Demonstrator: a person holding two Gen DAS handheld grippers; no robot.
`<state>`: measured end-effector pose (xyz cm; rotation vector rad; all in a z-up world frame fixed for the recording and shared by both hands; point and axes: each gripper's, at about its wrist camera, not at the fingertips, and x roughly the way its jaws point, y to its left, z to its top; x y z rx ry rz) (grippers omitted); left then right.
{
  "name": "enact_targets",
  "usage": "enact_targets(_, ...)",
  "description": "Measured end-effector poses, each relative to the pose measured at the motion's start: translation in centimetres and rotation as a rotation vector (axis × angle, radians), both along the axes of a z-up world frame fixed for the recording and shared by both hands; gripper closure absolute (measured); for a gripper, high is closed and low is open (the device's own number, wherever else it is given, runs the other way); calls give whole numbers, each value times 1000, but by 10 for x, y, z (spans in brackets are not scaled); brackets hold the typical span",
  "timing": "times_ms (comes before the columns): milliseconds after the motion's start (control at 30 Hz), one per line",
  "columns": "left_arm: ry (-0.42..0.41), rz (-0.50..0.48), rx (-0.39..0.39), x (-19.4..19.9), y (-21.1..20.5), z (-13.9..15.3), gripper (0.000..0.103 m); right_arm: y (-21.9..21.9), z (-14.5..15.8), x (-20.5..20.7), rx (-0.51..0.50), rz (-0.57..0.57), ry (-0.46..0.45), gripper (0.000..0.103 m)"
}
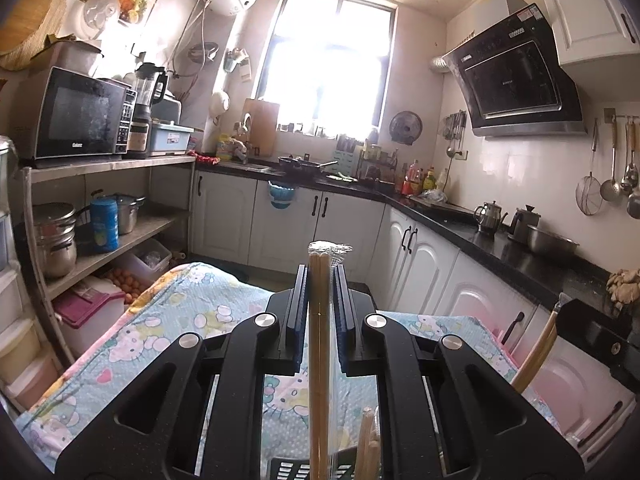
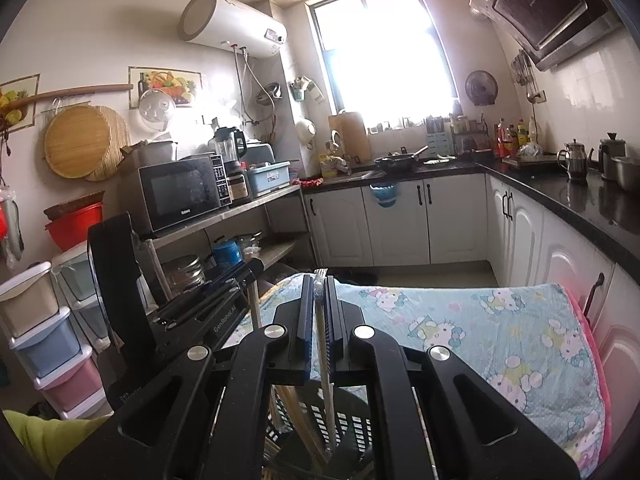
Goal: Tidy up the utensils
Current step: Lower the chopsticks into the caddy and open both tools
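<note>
My left gripper [image 1: 322, 276] is shut on a plastic-wrapped pair of wooden chopsticks [image 1: 319, 340], held upright; their lower end reaches down to a black slotted utensil holder [image 1: 292, 470] at the bottom edge. More wooden chopsticks [image 1: 370, 444] stand in that holder. My right gripper [image 2: 319, 286] is shut on a thin wrapped utensil [image 2: 325, 372], also upright, its lower end in the black slotted holder [image 2: 320, 416]. The left gripper's body [image 2: 168, 312] shows at the left of the right wrist view. The right gripper's body [image 1: 592, 336] shows at the right of the left wrist view.
Both grippers are above a table with a Hello Kitty cloth [image 1: 192, 312], [image 2: 480, 324]. A metal shelf with a microwave [image 1: 80, 116] and pots stands left. White cabinets and a black counter [image 1: 500, 248] with kettles run along the back and right. Stacked plastic drawers [image 2: 44, 340] stand at left.
</note>
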<state>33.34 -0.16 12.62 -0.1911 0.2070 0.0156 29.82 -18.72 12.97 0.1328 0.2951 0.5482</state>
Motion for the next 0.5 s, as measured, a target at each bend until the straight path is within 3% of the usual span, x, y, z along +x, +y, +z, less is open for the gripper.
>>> enact_targets(500,30,-16,3,-3,3,-22,97,-11,-37,-12,-8,8,67,97)
